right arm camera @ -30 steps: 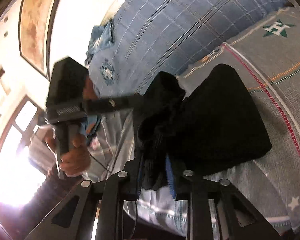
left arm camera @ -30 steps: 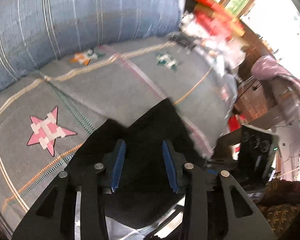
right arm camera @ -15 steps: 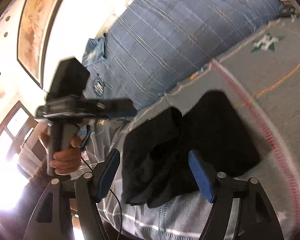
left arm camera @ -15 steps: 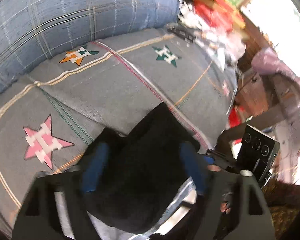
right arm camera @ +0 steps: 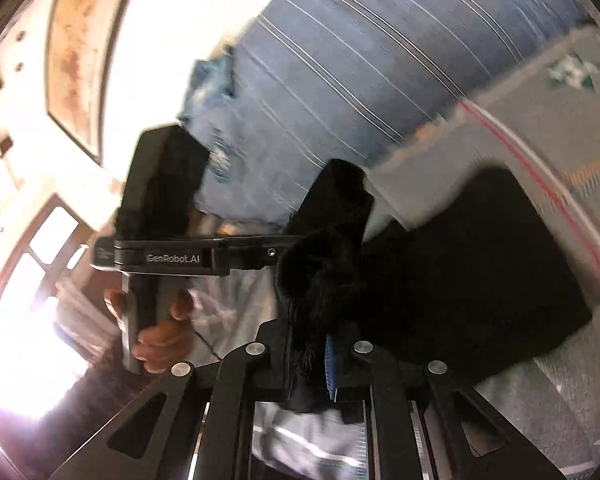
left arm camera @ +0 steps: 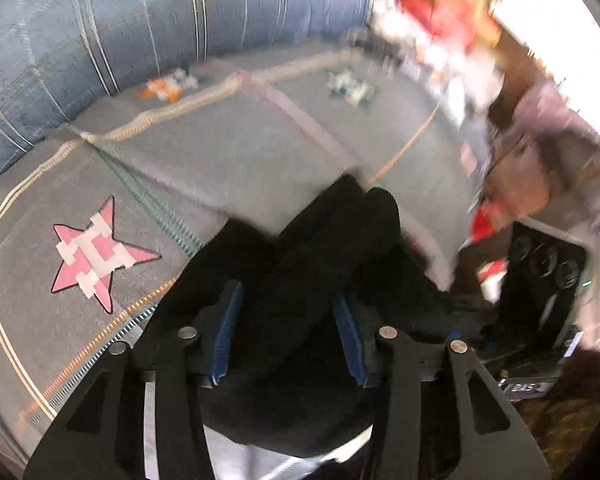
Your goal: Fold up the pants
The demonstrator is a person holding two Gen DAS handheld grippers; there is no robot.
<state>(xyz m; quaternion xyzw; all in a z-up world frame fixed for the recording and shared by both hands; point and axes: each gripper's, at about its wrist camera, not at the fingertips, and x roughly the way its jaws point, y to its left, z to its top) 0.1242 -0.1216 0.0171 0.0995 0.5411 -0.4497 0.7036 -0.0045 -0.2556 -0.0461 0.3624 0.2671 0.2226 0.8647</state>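
Observation:
The black pants (left arm camera: pixel 332 240) lie bunched on a grey sofa cover (left arm camera: pixel 240 152). In the left wrist view a thick roll of the black cloth fills the gap of my left gripper (left arm camera: pixel 286 294), whose jaws are closing, the blue pads (left arm camera: pixel 224 332) pressing its sides. In the right wrist view my right gripper (right arm camera: pixel 310 346) is closing too, narrow, with a fold of the pants (right arm camera: pixel 460 264) pinched against its blue pad (right arm camera: pixel 330 364). The left gripper (right arm camera: pixel 276 254) reaches into the same raised bunch from the left, held by a person's hand (right arm camera: pixel 160 332).
A blue striped cushion (left arm camera: pixel 140 20) backs the seat. The cover carries a pink star (left arm camera: pixel 96 256) and, farther back, a green star (left arm camera: pixel 352 86). Blurred red and white clutter (left arm camera: pixel 440 28) sits past the seat's right end. The right gripper's body (left arm camera: pixel 540 280) is at the right.
Both grippers opened wide half a second ago, then closed again on the pants. The black cloth now stands bunched higher between the left jaws.

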